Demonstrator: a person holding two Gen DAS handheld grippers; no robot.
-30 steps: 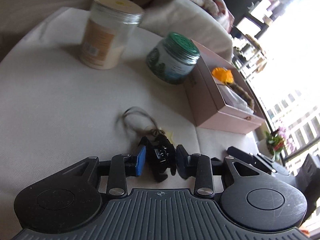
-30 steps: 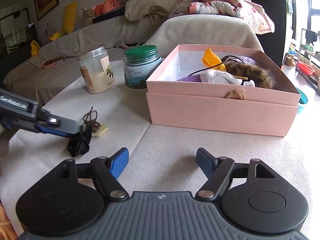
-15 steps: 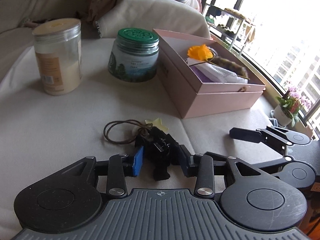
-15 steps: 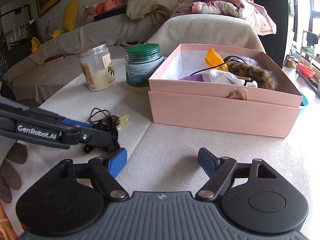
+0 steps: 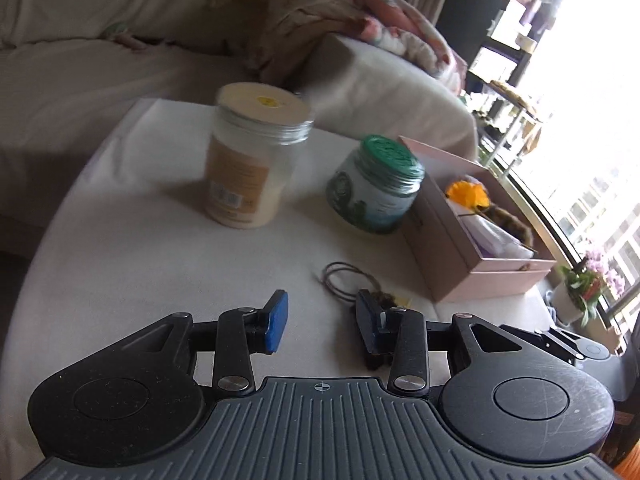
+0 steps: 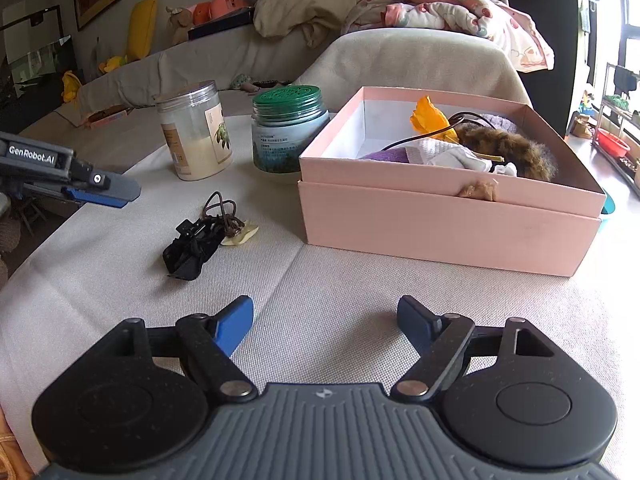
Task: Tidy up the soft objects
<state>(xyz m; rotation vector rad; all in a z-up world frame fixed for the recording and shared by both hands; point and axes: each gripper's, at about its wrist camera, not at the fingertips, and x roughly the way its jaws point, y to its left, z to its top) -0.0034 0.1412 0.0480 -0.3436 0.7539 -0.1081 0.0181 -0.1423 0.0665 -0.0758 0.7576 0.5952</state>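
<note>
A black soft bundle (image 6: 192,246) tied to a brown cord loop (image 6: 222,208) and a pale tag lies on the white tablecloth, left of the pink box (image 6: 440,224). The box holds an orange flower, brown fur and white and purple cloth. My left gripper (image 6: 116,196) hangs open above the table, up and to the left of the bundle, touching nothing. In the left wrist view the left gripper (image 5: 322,314) has bare cloth between its pads, and the bundle (image 5: 376,360) peeks out behind the right finger. My right gripper (image 6: 324,320) is open and holds nothing.
A cream-filled plastic jar (image 6: 196,132) and a green-lidded jar (image 6: 286,128) stand behind the bundle, by the box's left corner. A sofa with pillows and a blanket runs behind the table. A potted plant (image 5: 580,292) stands by the window beyond the table's right edge.
The left gripper has let go of the black bundle, opened wider and lifted away to the left. The bundle now lies free on the cloth. The right gripper has stayed put.
</note>
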